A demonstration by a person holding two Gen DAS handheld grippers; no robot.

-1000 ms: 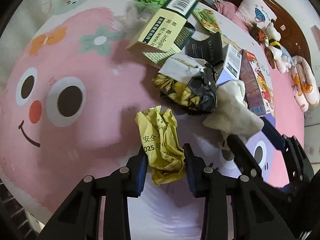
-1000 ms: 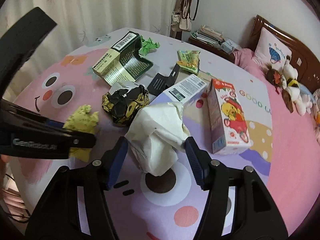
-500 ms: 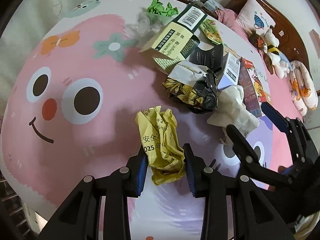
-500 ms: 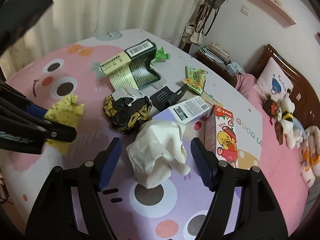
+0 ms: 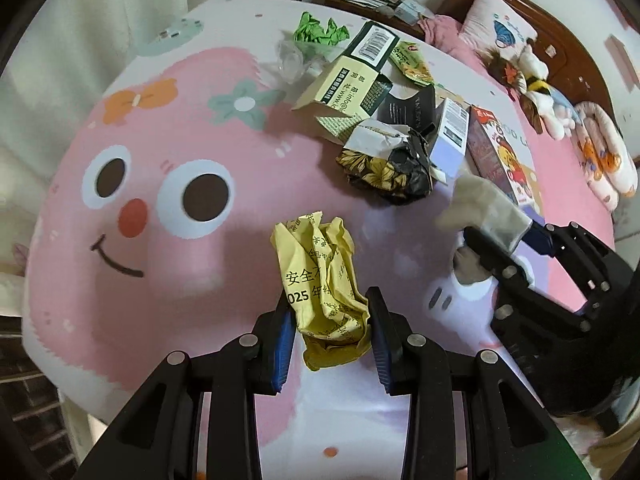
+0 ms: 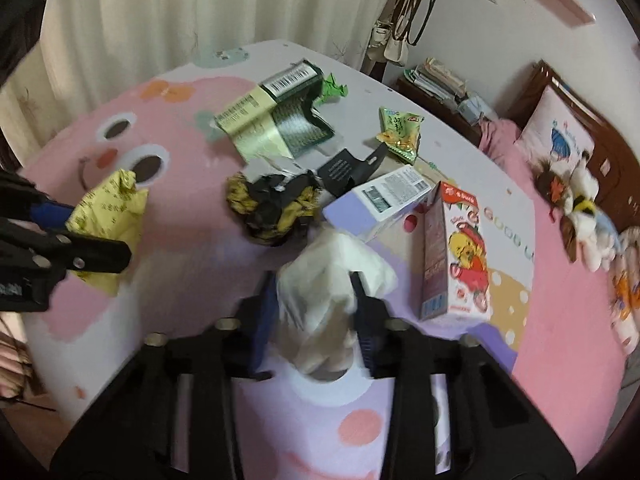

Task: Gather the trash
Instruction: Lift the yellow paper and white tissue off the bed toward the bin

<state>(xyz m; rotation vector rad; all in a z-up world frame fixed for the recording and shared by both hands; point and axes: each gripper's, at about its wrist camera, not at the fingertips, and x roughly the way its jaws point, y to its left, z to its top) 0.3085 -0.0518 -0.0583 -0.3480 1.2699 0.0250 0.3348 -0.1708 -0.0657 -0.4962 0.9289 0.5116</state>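
My left gripper (image 5: 331,322) is shut on a crumpled yellow paper (image 5: 322,276), held above the pink cartoon bedspread (image 5: 160,264); the same yellow paper (image 6: 110,216) shows at the left of the right wrist view. My right gripper (image 6: 314,306) is shut on a crumpled white paper wad (image 6: 324,304), also seen as the white wad (image 5: 486,216) at the right of the left wrist view. More trash lies ahead: a black-and-yellow wrapper ball (image 6: 272,208), an opened green-and-cream box (image 6: 272,124), a lilac box (image 6: 380,204) and a red cartoon carton (image 6: 456,256).
A green crumpled wrapper (image 5: 318,32), clear plastic (image 5: 290,64), a snack bag (image 6: 400,132) and a black card (image 6: 348,170) lie further back. Plush toys (image 6: 576,208) and a pillow (image 6: 552,136) sit by the wooden headboard at right. Curtains hang behind the bed.
My right gripper closed from open around the white paper wad and gripped it. Both grippers have risen from the bedspread; the left one kept its hold on the yellow paper.
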